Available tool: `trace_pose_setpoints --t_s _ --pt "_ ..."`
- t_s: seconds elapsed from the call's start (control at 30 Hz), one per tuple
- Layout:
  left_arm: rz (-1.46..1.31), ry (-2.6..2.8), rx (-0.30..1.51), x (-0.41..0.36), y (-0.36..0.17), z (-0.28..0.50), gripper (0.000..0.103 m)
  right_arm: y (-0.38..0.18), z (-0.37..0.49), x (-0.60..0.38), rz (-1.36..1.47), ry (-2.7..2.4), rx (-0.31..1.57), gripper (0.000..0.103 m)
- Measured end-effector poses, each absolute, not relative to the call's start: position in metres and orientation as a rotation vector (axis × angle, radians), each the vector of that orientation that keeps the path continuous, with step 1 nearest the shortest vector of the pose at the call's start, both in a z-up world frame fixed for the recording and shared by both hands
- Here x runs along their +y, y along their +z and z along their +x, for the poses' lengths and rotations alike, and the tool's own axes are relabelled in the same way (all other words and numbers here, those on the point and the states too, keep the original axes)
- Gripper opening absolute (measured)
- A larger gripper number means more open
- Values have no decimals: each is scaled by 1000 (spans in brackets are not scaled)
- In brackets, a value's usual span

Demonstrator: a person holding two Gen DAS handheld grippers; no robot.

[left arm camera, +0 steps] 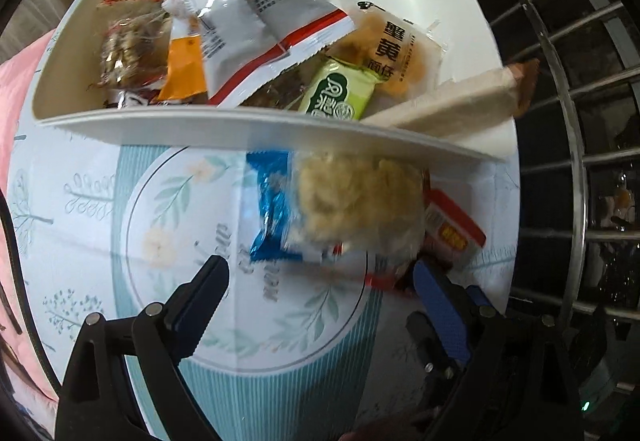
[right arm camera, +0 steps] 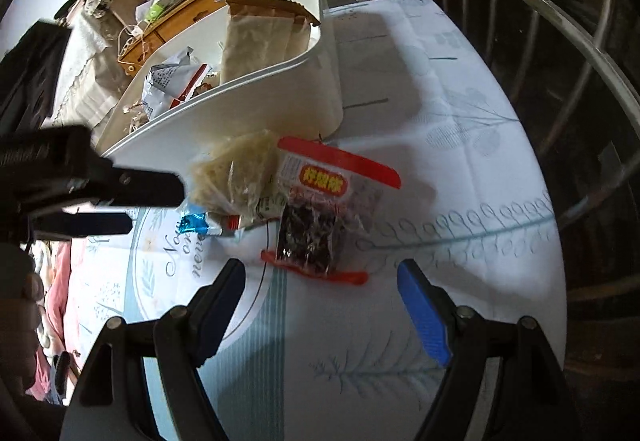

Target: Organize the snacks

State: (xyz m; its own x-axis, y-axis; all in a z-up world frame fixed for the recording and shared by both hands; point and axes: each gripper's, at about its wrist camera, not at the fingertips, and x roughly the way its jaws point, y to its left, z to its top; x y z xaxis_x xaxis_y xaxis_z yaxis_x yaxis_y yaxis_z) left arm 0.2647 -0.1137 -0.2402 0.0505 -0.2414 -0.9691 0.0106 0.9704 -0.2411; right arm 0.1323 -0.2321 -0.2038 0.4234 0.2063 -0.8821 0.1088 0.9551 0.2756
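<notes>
Currently, both claws are being held open and empty above a bench (right arm camera: 460,169) covered with a pale cloth printed with leaves and a round emblem. The left claw (left arm camera: 320,277) is being pointed steeply down at a small heap of loose snacks, its fingers standing wide apart with nothing between them. The right claw (right arm camera: 322,273) is likewise being kept spread, its blue pad and dark pad standing to either side of a clear packet of dark snack (right arm camera: 308,241) with red sealed ends, which is not being touched by either pad. A white bin (left arm camera: 256,127) is being seen toward the far edge of the bench, and it is being filled by many packets, among them a grey and white bag with a red stripe (left arm camera: 256,25), an orange packet (left arm camera: 184,73), a green packet (left arm camera: 340,97) and a long pale wrapped bar (left arm camera: 448,105) leaning on its rim. Just in front of the bin's near wall, on the cloth, a clear bag of pale puffed snack (left arm camera: 356,197) is lying over a blue foil packet (left arm camera: 272,201), with a red-edged packet (right arm camera: 332,173) touching it on the side toward the railing (right arm camera: 560,41) that is running past the bench's edge.
</notes>
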Motion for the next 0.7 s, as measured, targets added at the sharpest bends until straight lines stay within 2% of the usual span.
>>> trace_pose_setpoints --t_s 0.23,0.4,0.53,0.7 --pt "-193 -146 1536 -128 -261 286 93 -212 142 -228 222 116 1108 78" --pt "-212 -137 1549 -140 -272 296 97 -220 148 -225 191 155 1111 78" --pt "-214 -128 1563 -151 -283 306 100 -225 153 -228 172 159 1129 69" --pt "-224 -89 1565 -162 -291 311 102 -227 154 -231 184 175 1123 68"
